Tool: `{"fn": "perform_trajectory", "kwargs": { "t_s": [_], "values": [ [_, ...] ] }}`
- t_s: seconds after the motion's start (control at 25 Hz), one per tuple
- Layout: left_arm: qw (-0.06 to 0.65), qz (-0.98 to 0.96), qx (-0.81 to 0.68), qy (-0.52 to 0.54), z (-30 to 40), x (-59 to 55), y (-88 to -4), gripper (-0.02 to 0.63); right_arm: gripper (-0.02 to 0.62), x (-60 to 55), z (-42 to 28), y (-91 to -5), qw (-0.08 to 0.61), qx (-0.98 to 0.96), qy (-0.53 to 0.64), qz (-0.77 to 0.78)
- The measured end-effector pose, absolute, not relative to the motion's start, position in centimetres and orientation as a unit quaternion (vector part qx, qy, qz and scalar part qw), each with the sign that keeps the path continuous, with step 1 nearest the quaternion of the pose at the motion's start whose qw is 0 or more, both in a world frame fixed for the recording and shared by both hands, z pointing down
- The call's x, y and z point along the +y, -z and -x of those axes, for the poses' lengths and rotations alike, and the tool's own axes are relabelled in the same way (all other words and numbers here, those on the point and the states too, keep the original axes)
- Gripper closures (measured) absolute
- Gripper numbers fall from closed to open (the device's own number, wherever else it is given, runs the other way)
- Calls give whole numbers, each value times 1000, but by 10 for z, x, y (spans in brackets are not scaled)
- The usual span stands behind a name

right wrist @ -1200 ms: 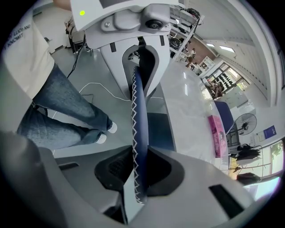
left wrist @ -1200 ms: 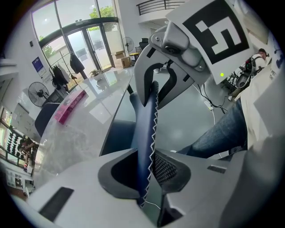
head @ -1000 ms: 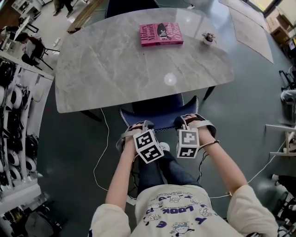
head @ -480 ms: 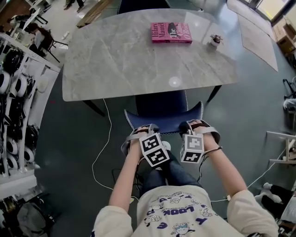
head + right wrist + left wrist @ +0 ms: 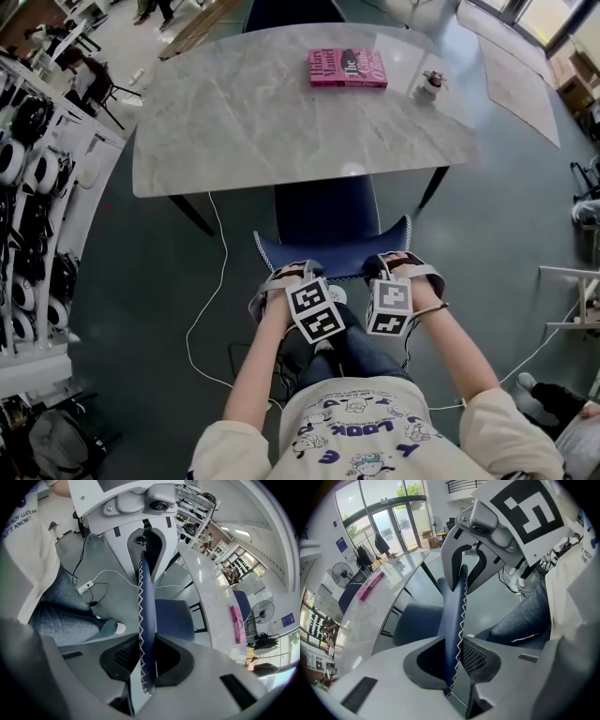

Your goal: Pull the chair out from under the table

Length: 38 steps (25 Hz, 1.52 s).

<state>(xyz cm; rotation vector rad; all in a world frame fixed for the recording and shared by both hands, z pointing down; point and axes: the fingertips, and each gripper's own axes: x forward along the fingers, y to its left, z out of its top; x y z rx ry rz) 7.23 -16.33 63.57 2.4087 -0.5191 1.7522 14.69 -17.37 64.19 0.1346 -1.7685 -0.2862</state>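
The navy chair stands at the near edge of the marble table, its seat partly out from under the top. The left gripper and right gripper each clamp the stitched backrest rim, jaws narrowly parted around it. The gripper views show the pads gripping. Only the head view shows the pink book at the table's far side.

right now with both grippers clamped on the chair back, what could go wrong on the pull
The left gripper and right gripper pinch only the thin top edge of the chair back, so they may slip off, or the chair may tip instead of sliding.
The white cable lies on the floor beside the chair; a chair leg could snag it.
The person's legs stand right behind the chair and could block it.
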Motion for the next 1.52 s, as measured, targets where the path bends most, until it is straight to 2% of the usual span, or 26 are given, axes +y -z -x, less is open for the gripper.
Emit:
{"fn": "perform_trajectory", "kwargs": {
  "t_s": [1.52],
  "values": [
    [60, -786, -170, -592, -69, 4, -641, 511, 523, -8, -145, -646, 631, -762, 129, -63]
  ]
}}
